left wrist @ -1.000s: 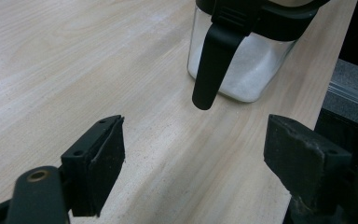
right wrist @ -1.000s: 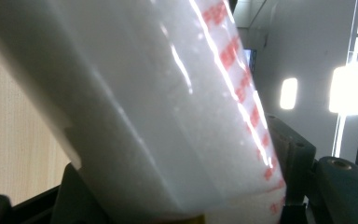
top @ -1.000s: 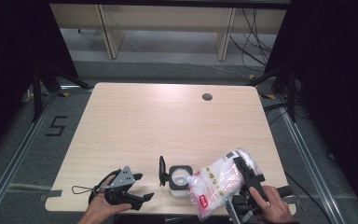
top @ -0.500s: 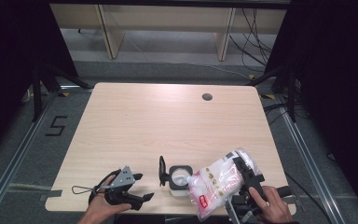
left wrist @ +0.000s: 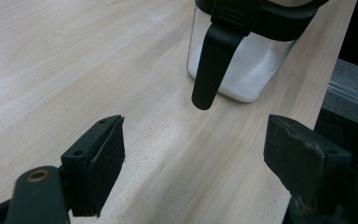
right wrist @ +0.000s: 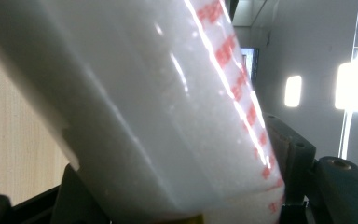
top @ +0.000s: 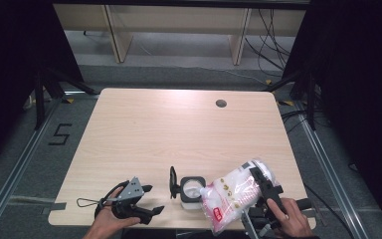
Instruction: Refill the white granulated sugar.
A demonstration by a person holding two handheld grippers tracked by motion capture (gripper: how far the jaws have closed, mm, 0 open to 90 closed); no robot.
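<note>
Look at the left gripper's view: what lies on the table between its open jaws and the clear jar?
Nothing but bare wood. In the left gripper view, tabletop separates the left gripper from the jar; the jar's black lid flap hangs above it.

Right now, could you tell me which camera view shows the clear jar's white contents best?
The left gripper view: the jar stands close, side-on, white powder visible through its wall. The high view shows the jar small, from above. The right gripper view shows the bag instead.

left gripper (top: 149, 199) jaws apart, low; right gripper (top: 258, 191) jaws clamped
</note>
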